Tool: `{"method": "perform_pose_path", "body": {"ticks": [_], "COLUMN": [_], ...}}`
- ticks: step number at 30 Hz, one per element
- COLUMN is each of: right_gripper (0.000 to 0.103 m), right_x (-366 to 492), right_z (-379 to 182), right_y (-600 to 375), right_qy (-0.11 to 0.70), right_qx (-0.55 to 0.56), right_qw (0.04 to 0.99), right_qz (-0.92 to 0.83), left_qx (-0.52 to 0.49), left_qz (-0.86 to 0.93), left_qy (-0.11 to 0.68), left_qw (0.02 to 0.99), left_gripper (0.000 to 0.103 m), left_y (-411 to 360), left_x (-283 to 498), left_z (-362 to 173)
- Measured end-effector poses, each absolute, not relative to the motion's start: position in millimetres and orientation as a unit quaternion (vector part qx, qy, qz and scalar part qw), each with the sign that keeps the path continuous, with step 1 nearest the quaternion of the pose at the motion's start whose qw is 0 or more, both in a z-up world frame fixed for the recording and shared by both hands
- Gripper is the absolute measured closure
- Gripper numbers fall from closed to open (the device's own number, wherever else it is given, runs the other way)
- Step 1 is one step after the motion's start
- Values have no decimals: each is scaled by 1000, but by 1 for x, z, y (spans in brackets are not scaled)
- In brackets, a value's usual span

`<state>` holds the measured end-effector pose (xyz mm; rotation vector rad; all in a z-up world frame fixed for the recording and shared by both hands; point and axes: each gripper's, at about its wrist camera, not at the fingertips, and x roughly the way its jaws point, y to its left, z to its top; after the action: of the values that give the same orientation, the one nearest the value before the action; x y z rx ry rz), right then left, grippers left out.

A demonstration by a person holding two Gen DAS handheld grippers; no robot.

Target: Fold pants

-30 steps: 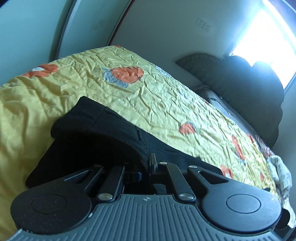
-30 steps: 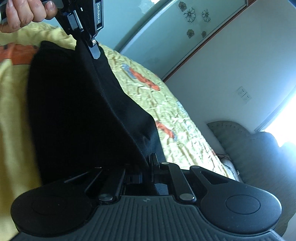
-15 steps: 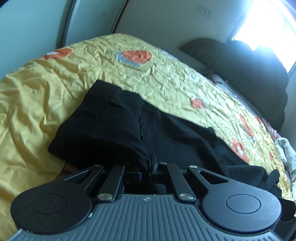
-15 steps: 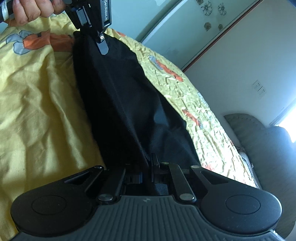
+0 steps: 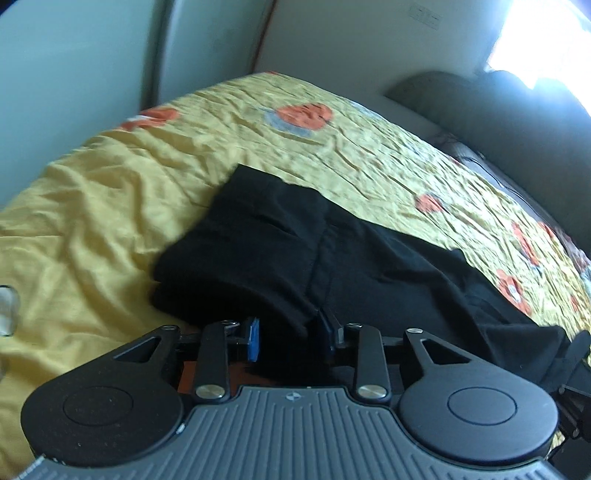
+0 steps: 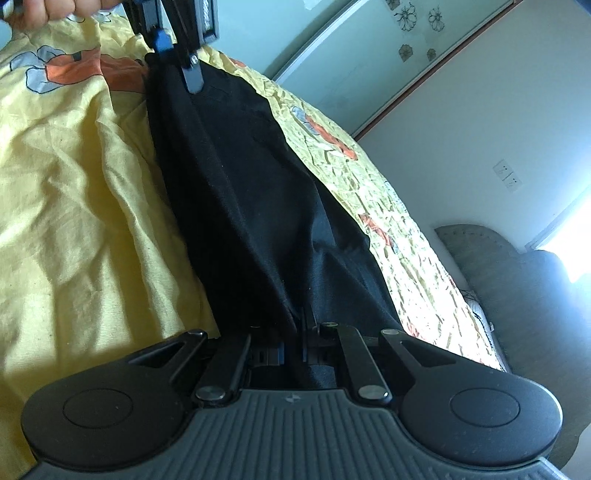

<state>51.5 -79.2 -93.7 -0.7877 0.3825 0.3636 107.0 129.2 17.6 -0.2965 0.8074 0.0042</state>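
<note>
The yellow bedspread (image 5: 122, 206) with orange flower prints is the landmark. In the left wrist view its near-left part lies bare and wrinkled out to the rounded bed edge, with pale wall beyond; its far side runs to a dark padded headboard (image 5: 517, 118) under a bright window. The black pants (image 5: 295, 254) lie across the bedspread's middle, folded over, their left edge thick and doubled, the rest stretching right toward the bedspread's near edge.

There are no containers here.

The left gripper (image 5: 291, 332) sits at the pants' near edge. Its jaws are opening: the blue-padded fingers (image 5: 253, 338) stand apart with a hanging fold of cloth between them, not pressed.

In the right wrist view the bedspread is bare on the left, and the pants run from the left gripper (image 6: 177, 62), held by a hand (image 6: 62, 9) at top, down to the right gripper (image 6: 295, 350). Its fingers are drawn together, clamped on the pants' cloth.
</note>
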Motion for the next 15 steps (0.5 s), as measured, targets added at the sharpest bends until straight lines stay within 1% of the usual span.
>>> {"method": "perform_pose_path", "body": {"ticks": [4, 8, 11, 15], "right_gripper": [95, 95, 94, 88], "right_x": [49, 45, 45, 30], "right_z": [-88, -87, -88, -87], "right_y": [-84, -86, -88, -88], "right_qy": [197, 198, 195, 192], "right_qx": [-336, -319, -300, -334], "right_qw": [902, 908, 916, 906], "right_qz": [185, 185, 179, 172], "left_qx": [-122, -91, -83, -65], "left_qz": [60, 93, 66, 3], "left_qy": [383, 363, 347, 340], "left_qw": [914, 923, 932, 938], "left_gripper": [64, 64, 62, 59], "left_y": [140, 133, 111, 67], "left_x": [97, 89, 88, 94], "left_z": [30, 49, 64, 72]}}
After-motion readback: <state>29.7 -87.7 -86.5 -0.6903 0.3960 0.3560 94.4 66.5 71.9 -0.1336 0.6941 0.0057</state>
